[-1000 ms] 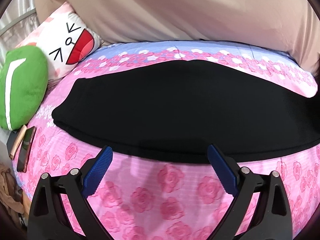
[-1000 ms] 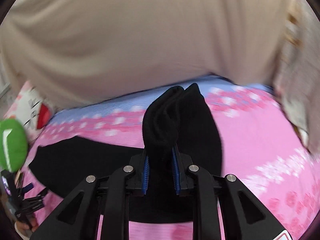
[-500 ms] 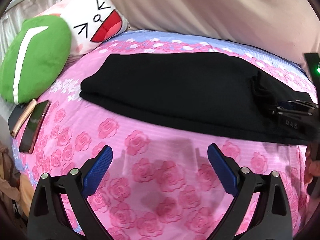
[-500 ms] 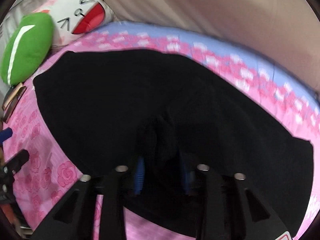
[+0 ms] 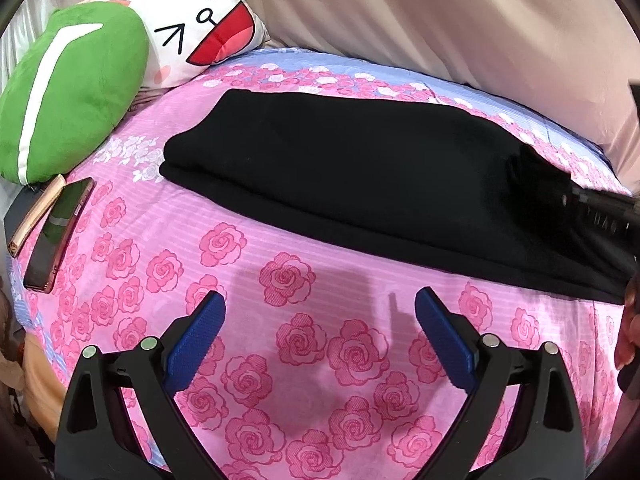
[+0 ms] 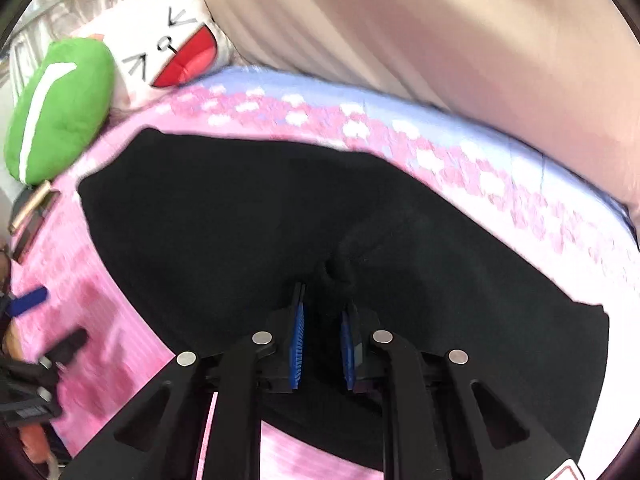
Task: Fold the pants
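Left tongs: I am holding my left gripper (image 5: pixel 318 334) spread wide, its blue pads (image 5: pixel 196 338) gripping nothing, hovering over the rose-print bedsheet (image 5: pixel 280 392) on the near side of the bed.
Right tongs: I am pinching a bunched fold of the pants with my right gripper (image 6: pixel 323 350), the blue pads (image 6: pixel 297 346) pressed in on black cloth from both sides; from the left wrist camera these tongs (image 5: pixel 600 210) are showing at the right end of the garment.
Pants: the black pants (image 5: pixel 360 176) are lying folded into a long band across the middle of the bed, just beyond my left tongs, running left to right; two layers are showing at the left end, one on top of the other. In the right wrist view the cloth (image 6: pixel 240 220) is puckering into a small ridge just ahead of the fingertips.
Near left edge: a phone (image 5: pixel 60 232) and a thin tan item beside it are lying on the sheet by the bed's left side; I cannot tell what the tan item is.
Far left: a green cushion (image 5: pixel 76 92) is sitting beyond the phone, with a white cartoon-face pillow (image 5: pixel 200 28) behind it.
Far side: a beige curtain (image 5: pixel 440 16) is hanging behind the bed, past the blue band of the sheet.
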Action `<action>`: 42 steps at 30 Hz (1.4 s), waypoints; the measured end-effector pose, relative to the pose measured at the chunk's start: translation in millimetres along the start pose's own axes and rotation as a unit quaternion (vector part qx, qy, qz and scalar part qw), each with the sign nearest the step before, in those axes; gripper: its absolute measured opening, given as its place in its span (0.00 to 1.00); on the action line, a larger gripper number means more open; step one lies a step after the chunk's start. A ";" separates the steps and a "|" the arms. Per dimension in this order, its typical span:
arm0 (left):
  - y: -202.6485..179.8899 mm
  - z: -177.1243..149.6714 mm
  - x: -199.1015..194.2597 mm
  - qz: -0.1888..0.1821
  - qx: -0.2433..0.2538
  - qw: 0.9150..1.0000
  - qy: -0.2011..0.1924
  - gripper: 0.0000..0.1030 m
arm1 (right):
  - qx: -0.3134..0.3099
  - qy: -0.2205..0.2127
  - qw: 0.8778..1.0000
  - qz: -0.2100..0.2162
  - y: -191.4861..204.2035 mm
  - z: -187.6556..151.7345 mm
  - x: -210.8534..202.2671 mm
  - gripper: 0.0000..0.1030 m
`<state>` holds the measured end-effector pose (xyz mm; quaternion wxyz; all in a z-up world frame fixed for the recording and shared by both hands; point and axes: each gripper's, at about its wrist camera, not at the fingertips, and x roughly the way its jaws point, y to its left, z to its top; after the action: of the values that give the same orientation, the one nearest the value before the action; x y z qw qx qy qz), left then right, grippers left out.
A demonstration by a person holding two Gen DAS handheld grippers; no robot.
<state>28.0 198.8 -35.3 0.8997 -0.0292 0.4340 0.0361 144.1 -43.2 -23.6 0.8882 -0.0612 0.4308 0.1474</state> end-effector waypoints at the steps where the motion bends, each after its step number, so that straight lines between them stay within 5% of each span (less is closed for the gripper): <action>1: 0.8 0.8 0.1 -0.002 -0.002 1.000 0.000 0.91 | -0.001 0.003 1.000 0.012 2.6 2.3 2.7 0.16; 4: 0.7 3.6 0.3 -0.002 -0.004 1.000 0.000 0.91 | -0.017 0.047 0.999 0.022 16.5 -0.6 39.1 0.34; 5: 0.7 4.1 -0.8 -0.002 -0.004 1.000 -0.001 0.91 | -0.023 0.028 0.999 0.018 20.2 -4.6 37.7 0.38; 8: 2.1 3.4 -5.9 0.002 -0.001 1.000 -0.006 0.91 | 0.009 0.002 0.999 0.047 8.5 -10.9 2.7 0.44; 9: 2.6 2.7 -7.0 0.004 -0.001 1.000 -0.007 0.91 | 0.027 -0.017 0.998 0.049 -4.2 -15.4 -17.2 0.54; 10: 3.6 1.7 -7.6 0.005 -0.001 1.000 -0.008 0.91 | 0.047 -0.036 0.998 0.036 -22.4 -23.1 -38.3 0.67; 12: 3.5 0.8 -5.5 0.005 -0.004 1.000 -0.003 0.91 | 0.086 -0.055 0.995 -0.009 -59.5 -42.0 -69.0 0.75; 17: -2.7 5.8 2.3 -0.017 -0.022 1.000 -0.001 0.91 | 0.237 -0.030 0.967 -0.092 -177.6 -124.8 -110.6 0.77; 20: 0.1 15.7 10.4 -0.063 -0.066 0.996 0.009 0.91 | 0.299 -0.027 0.953 -0.049 -212.5 -154.6 -107.6 0.77; 23: 17.8 29.3 20.5 -0.108 -0.131 0.985 0.020 0.91 | 0.295 -0.022 0.955 -0.022 -213.1 -156.2 -91.8 0.77; 28: 76.8 53.0 39.6 -0.105 -0.254 0.961 0.020 0.91 | 0.282 0.000 0.959 0.013 -200.2 -148.0 -53.4 0.79; 30: 100.2 58.1 47.6 -0.086 -0.296 0.951 0.023 0.91 | 0.267 -0.007 0.963 0.023 -185.9 -146.9 -52.7 0.69; 31: 113.9 61.8 53.3 -0.093 -0.319 0.943 0.017 0.91 | 0.265 -0.011 0.964 0.019 -181.9 -146.4 -54.4 0.54; 33: 130.6 68.3 66.2 -0.084 -0.342 0.936 0.022 0.91 | 0.259 -0.016 0.966 0.015 -176.8 -144.1 -55.7 0.39; 36: 137.9 82.2 83.9 -0.073 -0.336 0.939 0.022 0.92 | 0.259 -0.018 0.966 0.018 -177.1 -141.5 -58.1 0.35; 39: 130.6 94.9 95.5 -0.065 -0.307 0.949 0.013 0.91 | 0.260 -0.021 0.965 0.015 -176.5 -141.0 -57.2 0.46; 40: 128.1 98.1 95.8 -0.048 -0.295 0.954 0.010 0.84 | 0.266 -0.022 0.963 0.018 -177.7 -141.8 -55.3 0.45; 42: 121.6 103.0 96.8 -0.011 -0.270 0.963 0.012 0.42 | 0.267 -0.027 0.963 0.016 -177.2 -139.6 -53.6 0.33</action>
<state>157.3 332.3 -49.7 0.8534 -0.2763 0.4188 0.1413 64.2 -255.5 -71.6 0.8813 0.1889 0.4310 0.0430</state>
